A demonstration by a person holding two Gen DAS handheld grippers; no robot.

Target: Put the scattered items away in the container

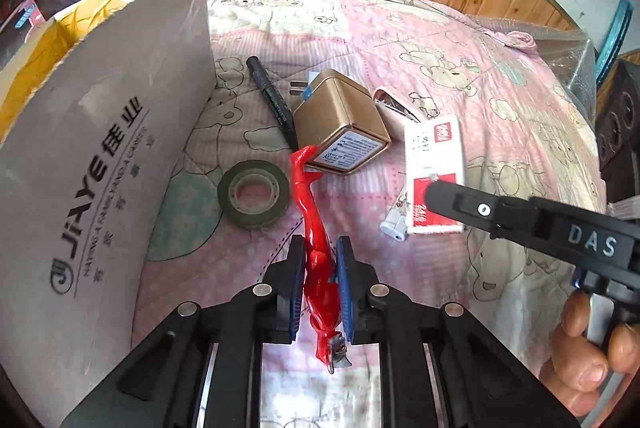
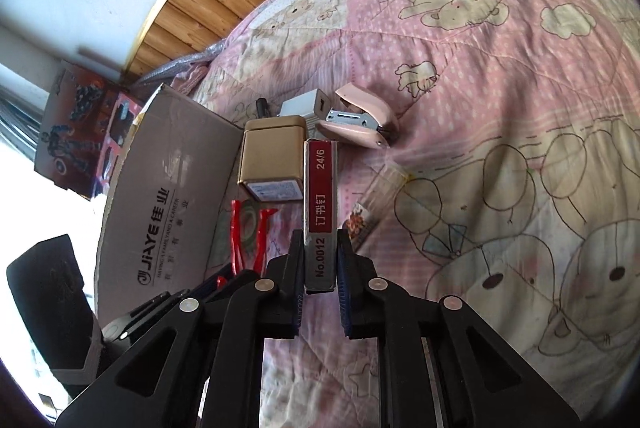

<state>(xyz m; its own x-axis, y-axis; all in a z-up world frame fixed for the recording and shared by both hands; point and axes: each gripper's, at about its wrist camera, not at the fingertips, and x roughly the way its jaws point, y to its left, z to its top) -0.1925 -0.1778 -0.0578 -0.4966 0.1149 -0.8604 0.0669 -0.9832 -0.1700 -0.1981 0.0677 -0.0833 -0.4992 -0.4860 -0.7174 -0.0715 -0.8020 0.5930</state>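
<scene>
Clamped between my left gripper's pads was one red plastic tool, jaws drawn in tight on its handle, tip reaching toward the gold tin. My right gripper had closed on one red-and-white staple box, held on edge just right of that tin.

Progress, as I judged it: two items gripped, neither yet in the cardboard box, which stood open left of the tin. Whether anything lay inside it, I could not tell.

Count on the pink quilt, placed from the tin:
- tape roll, one, near its front left
- black marker, one, just left
- plug adapter, one, behind, touching
- pink stapler, one, just right
- small printed packet, one, front right

I judged five pieces, the tin and adapter counted as one, still untouched.
</scene>
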